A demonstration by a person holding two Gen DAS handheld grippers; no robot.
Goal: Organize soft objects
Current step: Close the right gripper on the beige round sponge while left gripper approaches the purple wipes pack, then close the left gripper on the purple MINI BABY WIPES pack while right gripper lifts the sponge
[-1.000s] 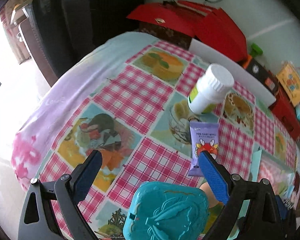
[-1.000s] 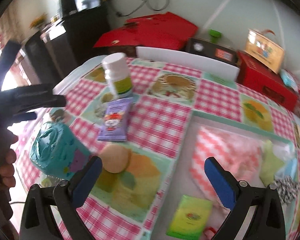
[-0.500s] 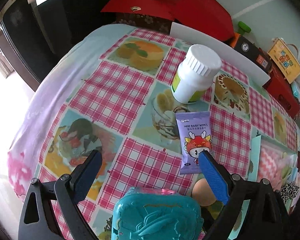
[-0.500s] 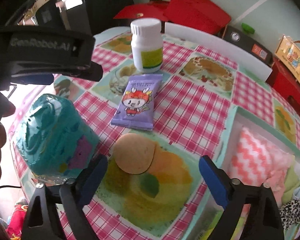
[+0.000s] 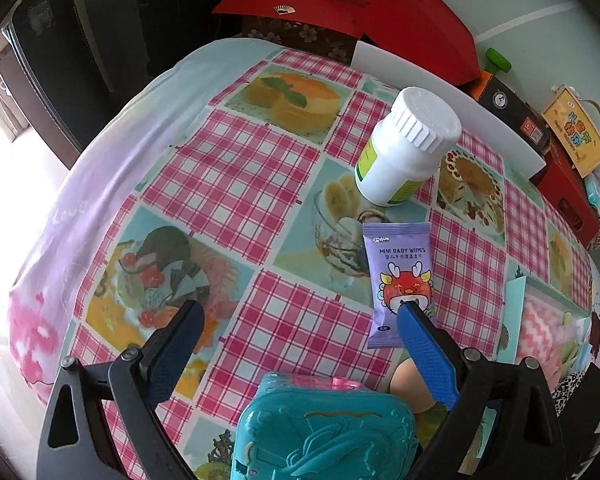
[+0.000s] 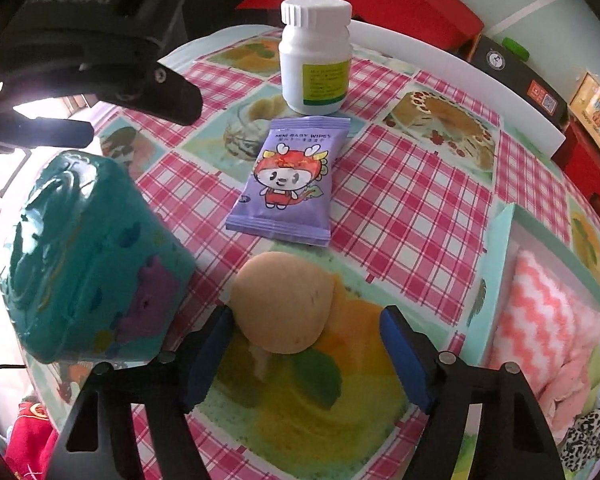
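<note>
A tan, bun-shaped soft object [image 6: 284,300] lies on the checked tablecloth, partly hidden in the left wrist view. My right gripper [image 6: 306,316] points steeply down over it with its jaws closing. The left pad is nearly against the object and the right pad stands clear of it. A purple baby wipes pack [image 6: 288,184] lies flat just beyond, also in the left wrist view [image 5: 400,276]. My left gripper [image 5: 299,309] hangs wide open above a teal plastic box [image 5: 324,436], gripping nothing.
A white bottle [image 6: 316,60] stands upright behind the wipes. At the right a pale green tray [image 6: 500,264] holds a pink zigzag cloth [image 6: 548,320] and other soft pieces. The teal box [image 6: 88,260] sits just left of the tan object. Red boxes line the far edge.
The right gripper has come down and left until the tan object sits between its jaws, which have narrowed. The left gripper has hardly moved and stays open.
</note>
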